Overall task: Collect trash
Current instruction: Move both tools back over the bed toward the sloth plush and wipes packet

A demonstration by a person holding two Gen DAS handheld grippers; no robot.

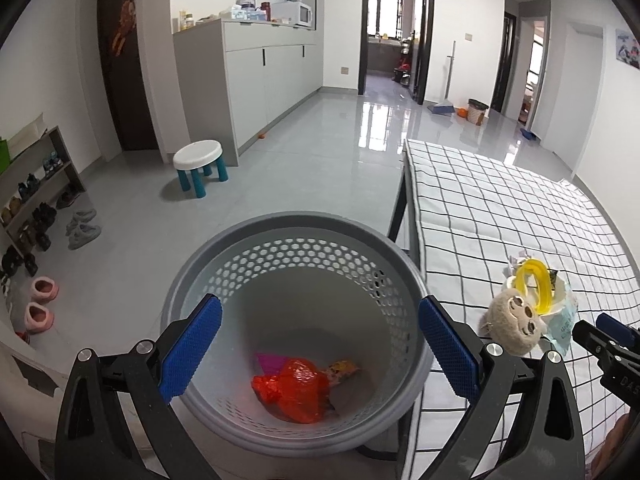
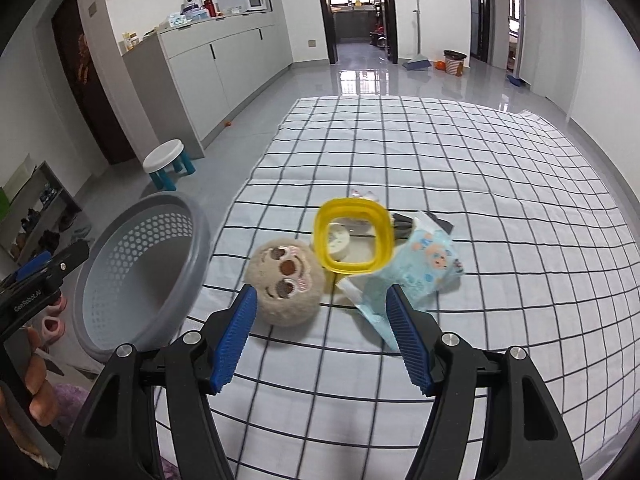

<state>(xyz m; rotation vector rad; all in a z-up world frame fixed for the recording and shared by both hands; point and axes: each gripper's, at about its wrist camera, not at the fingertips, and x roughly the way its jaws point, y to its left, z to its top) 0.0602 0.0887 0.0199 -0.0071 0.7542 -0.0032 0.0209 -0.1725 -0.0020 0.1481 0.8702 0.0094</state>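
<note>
A grey perforated basket (image 1: 224,248) hangs tilted at the left edge of the checked-cloth table (image 2: 440,152). My left gripper (image 1: 320,302) is shut on it, one blue pad on each side of its wall. Inside lie a red plastic bag (image 1: 296,388) and other wrappers. On the cloth sit a round plush sloth face (image 2: 286,280), a yellow-rimmed clear lid (image 2: 352,236), a light blue wipes packet (image 2: 420,268) and crumpled wrappers (image 2: 366,194). My right gripper (image 2: 322,294) is open just short of this pile, with nothing between its pads. The plush is by its left finger, the packet by its right.
On the floor to the left are a white and teal stool (image 1: 198,164), a shoe rack (image 1: 32,200) and pink slippers (image 1: 40,304). Grey cabinets (image 1: 260,80) line the far left wall. A dustpan and a small bin (image 1: 476,110) stand far back.
</note>
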